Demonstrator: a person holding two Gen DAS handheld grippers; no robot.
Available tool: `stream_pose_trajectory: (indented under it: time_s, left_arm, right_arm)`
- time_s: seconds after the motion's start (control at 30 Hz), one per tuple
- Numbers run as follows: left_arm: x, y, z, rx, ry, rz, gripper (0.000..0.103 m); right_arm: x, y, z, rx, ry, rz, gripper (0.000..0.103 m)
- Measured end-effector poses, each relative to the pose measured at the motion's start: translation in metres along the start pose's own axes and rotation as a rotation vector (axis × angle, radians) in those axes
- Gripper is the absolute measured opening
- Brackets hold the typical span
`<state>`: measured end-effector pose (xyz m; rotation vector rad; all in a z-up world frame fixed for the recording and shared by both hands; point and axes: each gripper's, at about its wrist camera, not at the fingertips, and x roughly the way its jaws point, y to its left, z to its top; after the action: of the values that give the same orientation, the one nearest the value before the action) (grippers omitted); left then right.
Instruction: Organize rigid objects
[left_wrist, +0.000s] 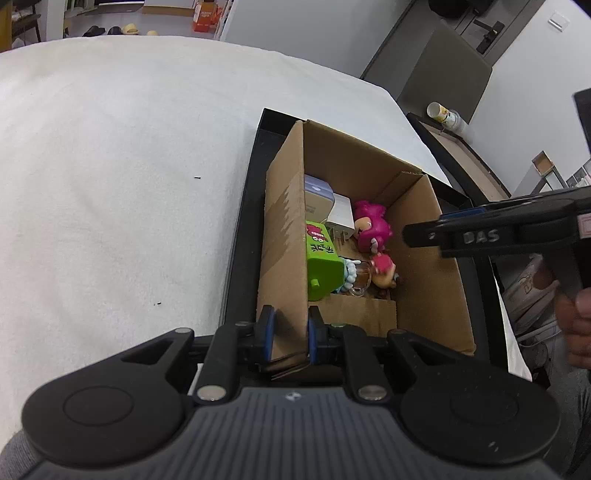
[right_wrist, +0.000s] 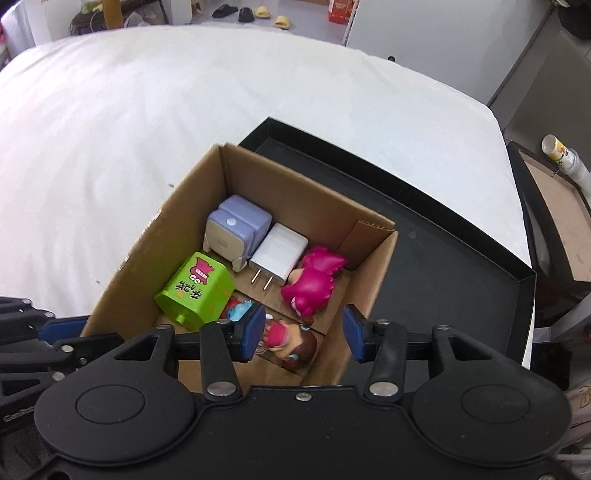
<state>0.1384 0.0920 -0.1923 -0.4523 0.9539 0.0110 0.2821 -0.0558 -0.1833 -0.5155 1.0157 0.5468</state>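
Left gripper (left_wrist: 289, 334) clamps the cardboard box (left_wrist: 282, 236) wall; right gripper (right_wrist: 302, 332) hovers released above. Toys seem packed already; white bench (right_wrist: 184, 110) looks bare.

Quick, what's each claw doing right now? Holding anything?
Left gripper: closed on the near wall of the cardboard box.
Right gripper: open, empty, hovering above the box.

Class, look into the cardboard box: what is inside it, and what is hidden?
In the box: a lilac charger, white plug, green cube, pink figure, a small doll. A blue toy is mostly covered by the cube.
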Motion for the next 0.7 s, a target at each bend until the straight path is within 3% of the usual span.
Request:
stream_pose_trajectory:
  time_s: [0.3, 0.43, 0.57, 0.7]
  left_arm:
    - [0.000, 0.001, 0.000, 0.000, 0.003, 0.001, 0.016]
    - [0.002, 0.000, 0.007, -0.010, 0.039, 0.006, 0.016]
    - [0.000, -0.015, 0.010, 0.079, 0.049, 0.044, 0.016]
    - [-0.002, -0.021, 0.010, 0.097, 0.075, 0.073, 0.016]
  right_arm:
    - [-0.020, -0.031, -0.007, 0.112, -0.020, 0.029, 0.047]
    - [-0.028, -0.042, -0.014, 0.154, -0.029, 0.046, 0.048]
    - [-0.035, -0.050, -0.021, 0.190, -0.039, 0.061, 0.051]
    - [-0.041, -0.059, -0.029, 0.227, -0.051, 0.078, 0.054]
